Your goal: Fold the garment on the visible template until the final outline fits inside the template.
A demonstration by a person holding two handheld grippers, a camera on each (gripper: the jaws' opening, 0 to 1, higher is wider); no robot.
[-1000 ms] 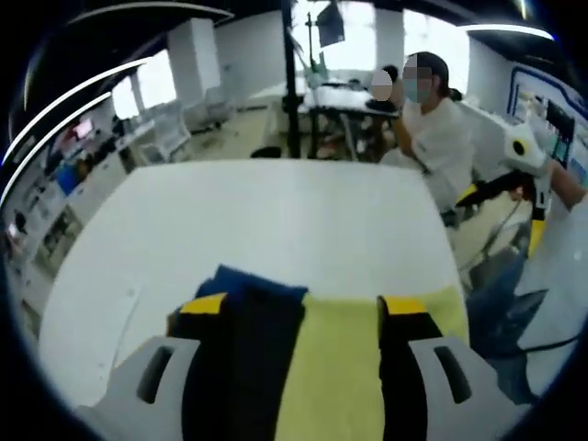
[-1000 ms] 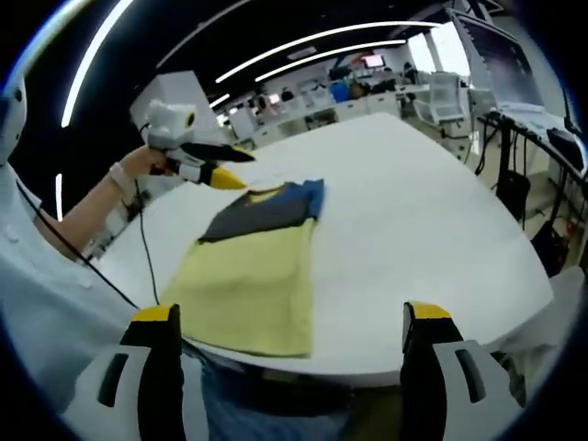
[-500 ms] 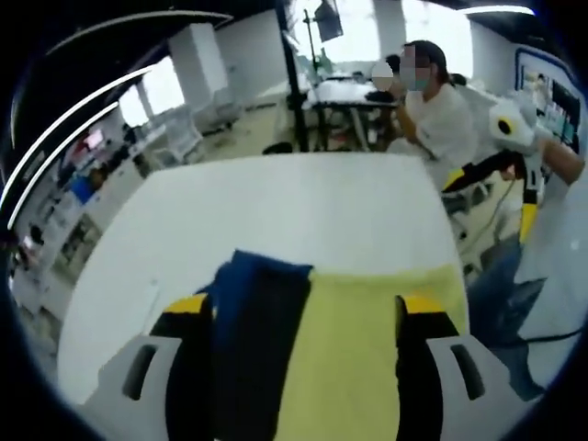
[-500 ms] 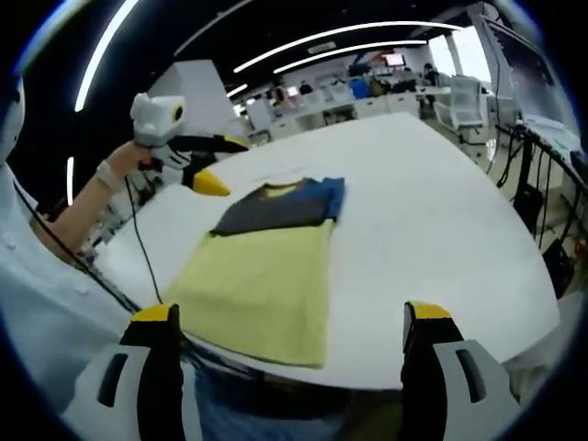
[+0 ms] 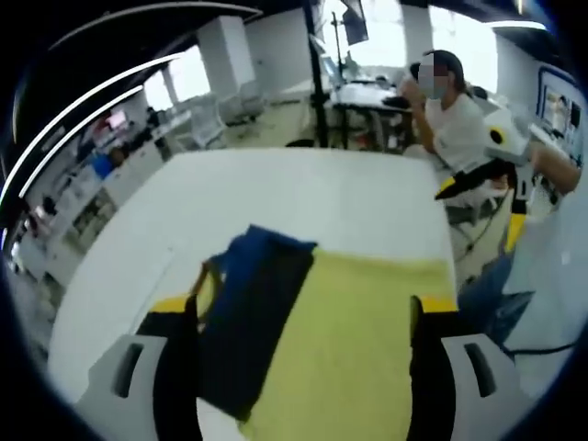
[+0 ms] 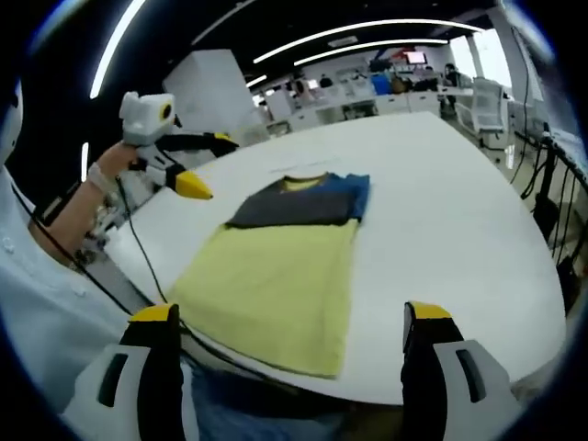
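A folded garment [image 6: 285,266] lies flat on the white table [image 6: 441,230]. Its body is yellow and it has a dark band with a blue sleeve [image 6: 354,193] at the far end. In the left gripper view the garment [image 5: 349,322] lies between and beyond my jaws. My left gripper [image 5: 303,367] is open and holds nothing. It also shows as the left gripper [image 6: 204,163] raised in a hand, off the garment's left side and apart from the cloth. My right gripper [image 6: 289,367] is open and empty, near the table's front edge. In the left gripper view, the right gripper [image 5: 482,175] hangs past the table's right edge.
A seated person in white [image 5: 450,119] and a black pole [image 5: 322,83] stand behind the table's far edge. A cable [image 6: 138,257] hangs from the left gripper along the table's left rim. Desks and chairs [image 6: 469,92] fill the room beyond.
My left gripper has pulled back and up from the garment's collar end, so more of the cloth shows between its jaws. The garment itself has not moved. Both grippers stay open.
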